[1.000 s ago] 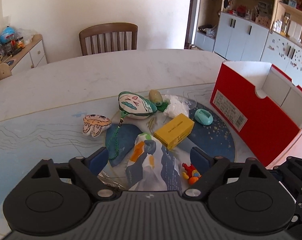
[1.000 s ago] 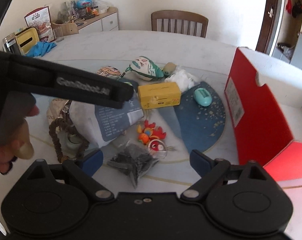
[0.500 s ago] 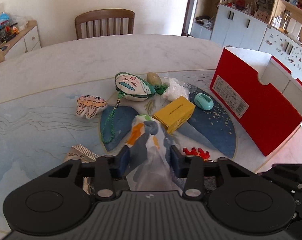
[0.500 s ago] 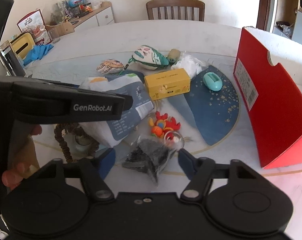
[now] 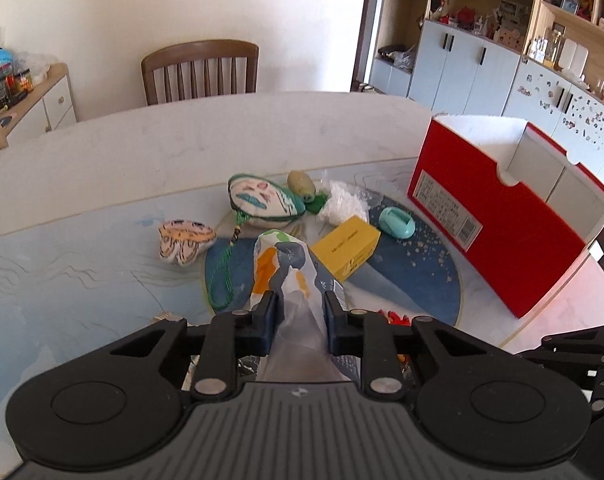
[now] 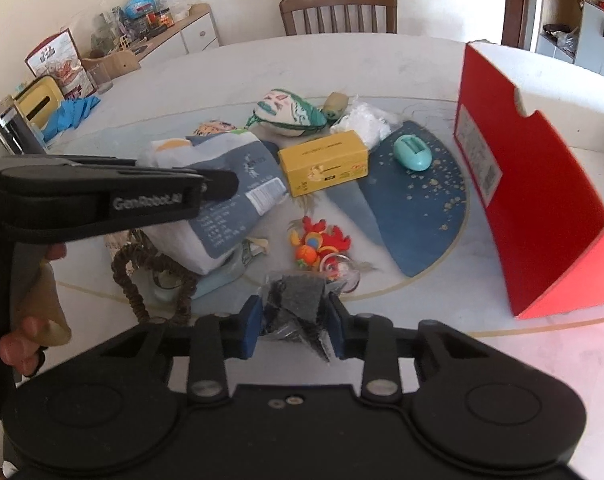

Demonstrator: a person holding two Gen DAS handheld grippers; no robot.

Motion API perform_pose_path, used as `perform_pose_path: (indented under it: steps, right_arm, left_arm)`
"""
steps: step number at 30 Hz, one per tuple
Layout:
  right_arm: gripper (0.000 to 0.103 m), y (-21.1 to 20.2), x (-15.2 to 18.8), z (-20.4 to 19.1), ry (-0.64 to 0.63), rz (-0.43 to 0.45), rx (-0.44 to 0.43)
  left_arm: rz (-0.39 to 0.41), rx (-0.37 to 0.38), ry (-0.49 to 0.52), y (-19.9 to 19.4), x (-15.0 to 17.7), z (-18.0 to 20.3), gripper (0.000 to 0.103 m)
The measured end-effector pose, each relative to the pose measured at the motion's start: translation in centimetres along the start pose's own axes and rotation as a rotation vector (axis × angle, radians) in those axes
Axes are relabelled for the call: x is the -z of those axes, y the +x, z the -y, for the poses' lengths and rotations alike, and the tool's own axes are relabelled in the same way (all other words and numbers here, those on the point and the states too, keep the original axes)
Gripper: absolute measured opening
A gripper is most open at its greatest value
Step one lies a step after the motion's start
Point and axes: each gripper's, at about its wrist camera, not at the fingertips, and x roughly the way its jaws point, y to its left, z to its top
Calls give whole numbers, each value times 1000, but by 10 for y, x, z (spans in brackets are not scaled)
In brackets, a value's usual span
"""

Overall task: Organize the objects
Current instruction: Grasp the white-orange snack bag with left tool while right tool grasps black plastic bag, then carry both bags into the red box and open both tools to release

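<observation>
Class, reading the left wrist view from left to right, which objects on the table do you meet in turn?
Jellyfish-shaped pouch → face-painted pouch → yellow box → teal oval case → red box.

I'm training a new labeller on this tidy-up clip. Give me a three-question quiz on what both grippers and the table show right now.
1. True or false: the left gripper is shut on the white and blue printed plastic bag.
2. What is between the right gripper's fingers?
3. The mint-green oval case lies: A) in the red cardboard box B) on the dark blue round mat C) on the yellow carton

Key: 1 true; 2 a small dark grey packet; 3 B.
</observation>
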Motion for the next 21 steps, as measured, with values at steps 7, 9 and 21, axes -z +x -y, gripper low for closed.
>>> perform_pose_path:
  steps: [7,9,21]
  right_arm:
    - [31,-31,-6,10,27,57,23]
    - [31,-40,-9,15,42,77,39]
    - [31,-98,-32,58,108,188,113]
  left_arm:
    - [36,33,-5,-25,-11,-1,24]
    - [55,41,3,-34,-15,1,24]
    - [135,119,58,-74,-49,48,24]
